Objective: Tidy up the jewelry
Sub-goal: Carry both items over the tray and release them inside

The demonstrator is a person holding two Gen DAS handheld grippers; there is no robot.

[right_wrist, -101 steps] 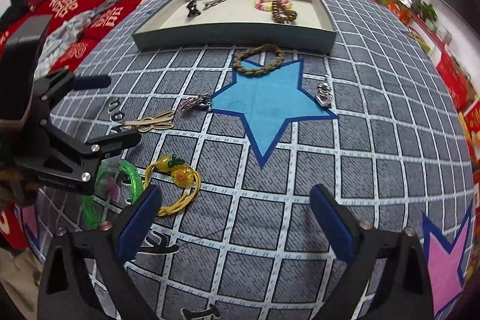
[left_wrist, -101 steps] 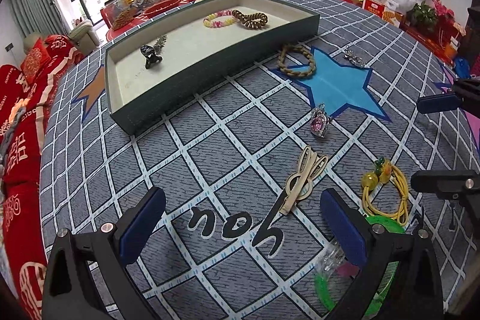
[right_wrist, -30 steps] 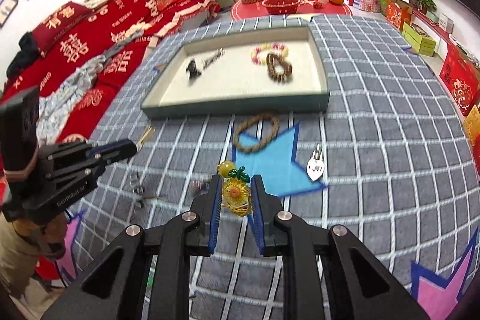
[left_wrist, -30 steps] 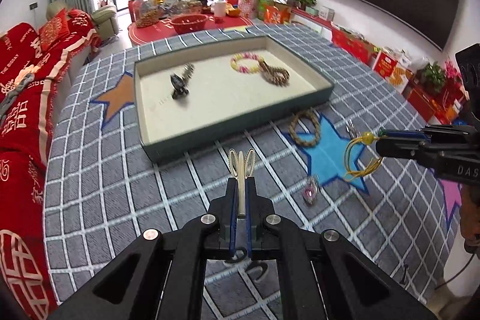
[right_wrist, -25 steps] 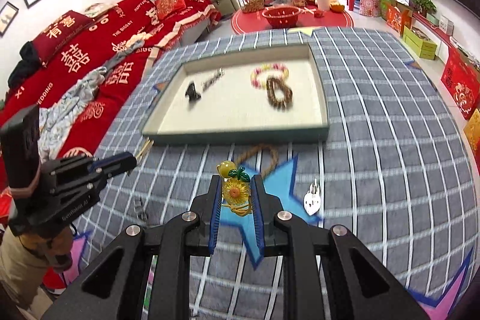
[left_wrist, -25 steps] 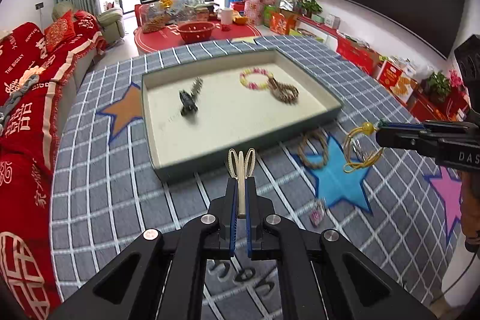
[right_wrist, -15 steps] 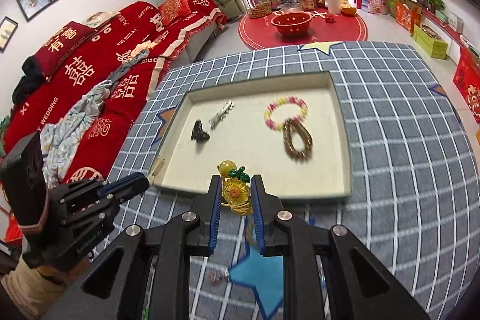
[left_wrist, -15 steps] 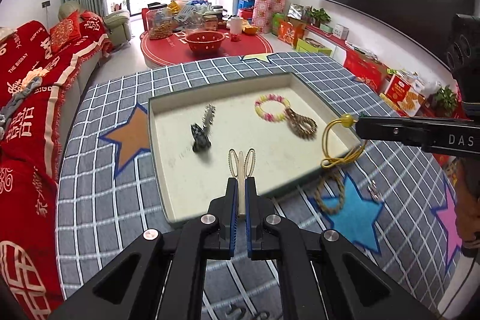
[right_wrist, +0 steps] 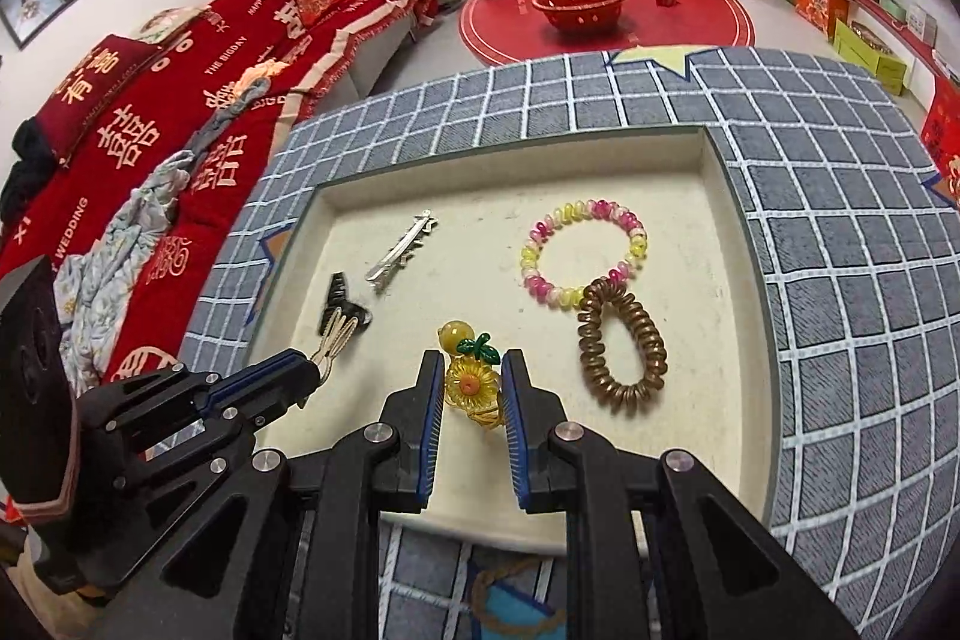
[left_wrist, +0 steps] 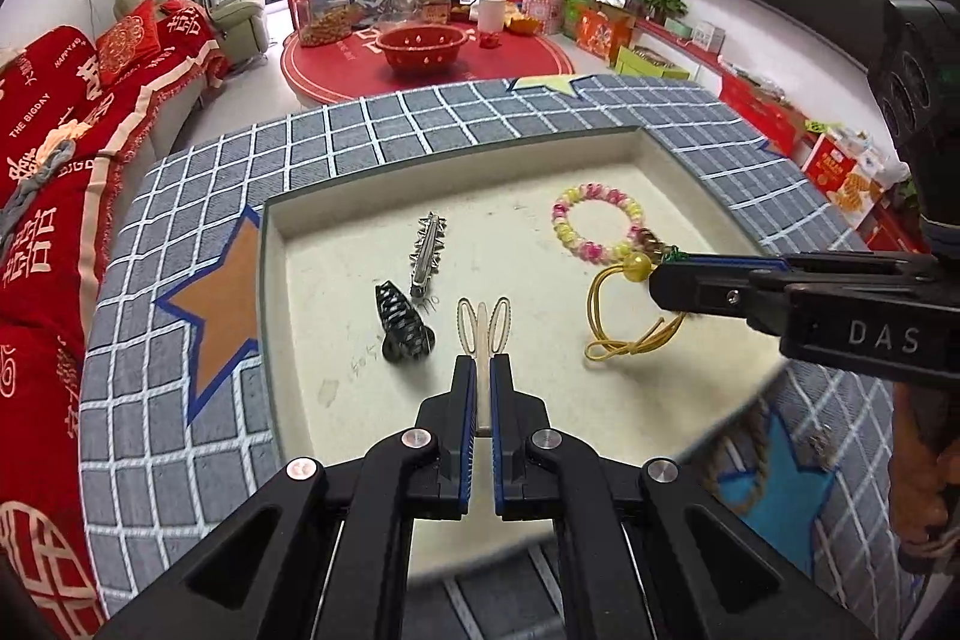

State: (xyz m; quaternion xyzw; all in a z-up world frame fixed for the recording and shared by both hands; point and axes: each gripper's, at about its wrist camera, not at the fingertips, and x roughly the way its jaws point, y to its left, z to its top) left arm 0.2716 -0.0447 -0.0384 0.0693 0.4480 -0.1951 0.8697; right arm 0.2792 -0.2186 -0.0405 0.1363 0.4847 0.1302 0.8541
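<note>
- The left gripper [left_wrist: 482,370] is clenched on a cream, loop-ended hair clip [left_wrist: 483,325], held above the shallow cream-lined tray [left_wrist: 273,280].
- The right gripper [right_wrist: 472,388] grasps a yellow elastic hair tie with sunflower charm [right_wrist: 470,381] over the same tray.
- Judged step: delivery; next, lowering and letting go onto bare lining, clear of the pink-and-yellow beaded bracelet [right_wrist: 585,253].

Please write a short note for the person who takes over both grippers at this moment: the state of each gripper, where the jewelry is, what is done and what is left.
Left gripper: shut on a beige hair clip, above the tray.
Right gripper: shut on a yellow hair tie with sunflower charm, also above the tray.
Done, in the tray: black claw clip, silver hair clip, pink-yellow bead bracelet, brown spiral hair tie.
Left: set both held pieces down in the tray, then fetch the braided rope ring and the small metal piece from the blue star.
</note>
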